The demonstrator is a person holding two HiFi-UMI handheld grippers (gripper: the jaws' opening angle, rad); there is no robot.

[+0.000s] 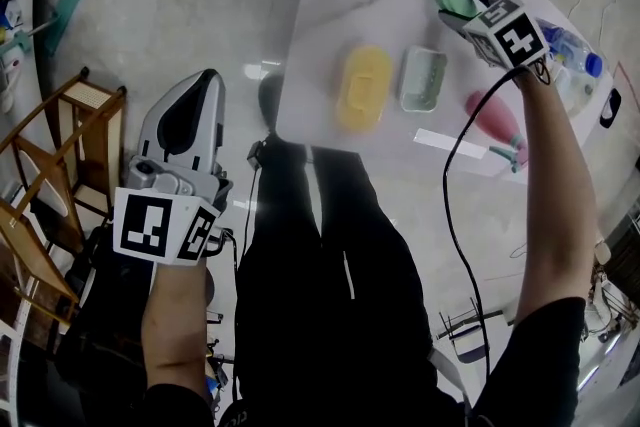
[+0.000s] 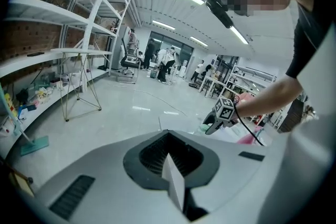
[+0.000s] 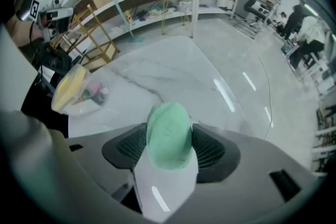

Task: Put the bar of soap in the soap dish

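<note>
— Right gripper view: status?
— My right gripper pinches the green bar of soap above the marble table. My left gripper is pressed together, empty.
— Step?
— Carrying, I judge. Next: align over the pale green soap dish, lower, release.
— Obscured?
— The soap hides my grip contact, and the dish is hard to find here.

One soap bar, two hand-held grippers
</note>
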